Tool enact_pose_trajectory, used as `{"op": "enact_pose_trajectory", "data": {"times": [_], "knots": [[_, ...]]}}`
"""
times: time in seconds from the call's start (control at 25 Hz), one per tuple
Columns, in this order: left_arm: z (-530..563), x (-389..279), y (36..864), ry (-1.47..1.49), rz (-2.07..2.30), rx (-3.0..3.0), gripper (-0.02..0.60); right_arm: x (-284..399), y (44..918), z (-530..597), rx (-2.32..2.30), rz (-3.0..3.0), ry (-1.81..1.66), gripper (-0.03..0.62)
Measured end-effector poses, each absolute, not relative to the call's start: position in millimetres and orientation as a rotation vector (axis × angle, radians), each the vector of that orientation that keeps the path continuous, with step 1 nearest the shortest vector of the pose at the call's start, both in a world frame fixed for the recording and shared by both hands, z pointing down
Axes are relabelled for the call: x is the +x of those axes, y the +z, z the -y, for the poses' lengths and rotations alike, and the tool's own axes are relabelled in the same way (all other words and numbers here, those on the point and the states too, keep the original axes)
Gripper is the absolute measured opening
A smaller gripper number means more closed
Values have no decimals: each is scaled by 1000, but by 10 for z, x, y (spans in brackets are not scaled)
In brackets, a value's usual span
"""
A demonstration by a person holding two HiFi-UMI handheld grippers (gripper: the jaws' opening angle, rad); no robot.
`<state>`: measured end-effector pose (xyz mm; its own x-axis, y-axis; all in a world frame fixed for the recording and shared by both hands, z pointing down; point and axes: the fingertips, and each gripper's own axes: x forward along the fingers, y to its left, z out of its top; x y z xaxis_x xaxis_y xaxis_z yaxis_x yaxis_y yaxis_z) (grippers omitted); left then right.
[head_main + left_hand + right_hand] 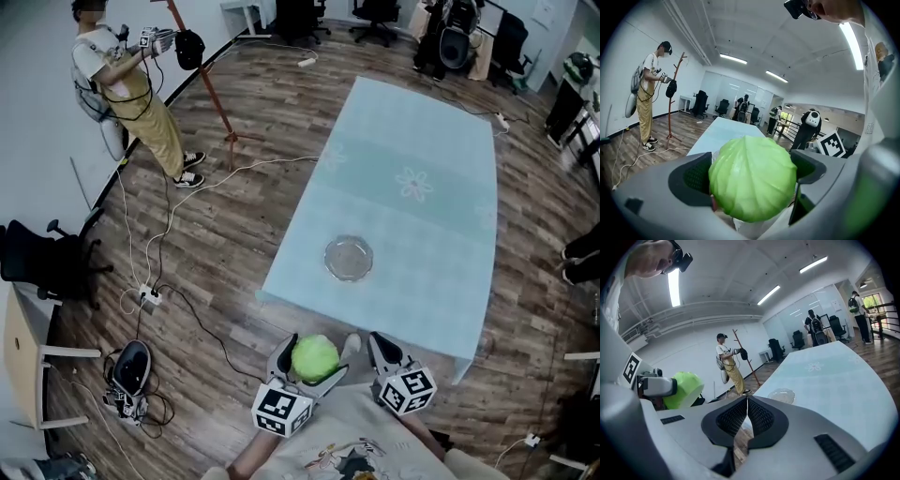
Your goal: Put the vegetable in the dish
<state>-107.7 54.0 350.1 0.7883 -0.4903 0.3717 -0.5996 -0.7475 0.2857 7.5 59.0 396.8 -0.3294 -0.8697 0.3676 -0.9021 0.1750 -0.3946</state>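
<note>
Right now your left gripper (pixel 752 177) is clamped on the cabbage (pixel 752 178), a round, pale green head that fills the gap between the two dark pads, one pressing on each side of it. From the head view you are holding it low and close to your body, just short of the near edge of the table (pixel 412 244), so it hangs over the wooden floor (pixel 234 234) rather than over the cloth. Your right gripper (pixel 747 411) sits just beside the left one, on your right, and its jaws are pressed together with nothing between them; the ribbed pads meet along a thin line. In the right gripper view the cabbage shows off to the left, with the left gripper's grey finger across it. The dish (pixel 349 258) is a clear, shallow glass one, resting on the near part of the table, a little left of the middle, ahead of both grippers and apart from the cabbage, which is not yet in it. The table is covered in a pale blue cloth with faint flower prints. Off to your far left a person (pixel 131 89) in yellow trousers stands on the floor beside a reddish coat stand (pixel 211 94), holding grippers of their own. White cables run across the floor from there to a power strip (pixel 148 298), and a black office chair (pixel 47 258) stands at the left wall.
</note>
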Motion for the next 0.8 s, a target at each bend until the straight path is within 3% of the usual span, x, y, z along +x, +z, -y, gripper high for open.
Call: {"op": "enact_pose_trajectory", "data": {"times": [0.8], "knots": [[195, -146, 3615, 450, 876, 2579, 528, 968, 4037, 134, 1708, 2450, 827, 22]]}}
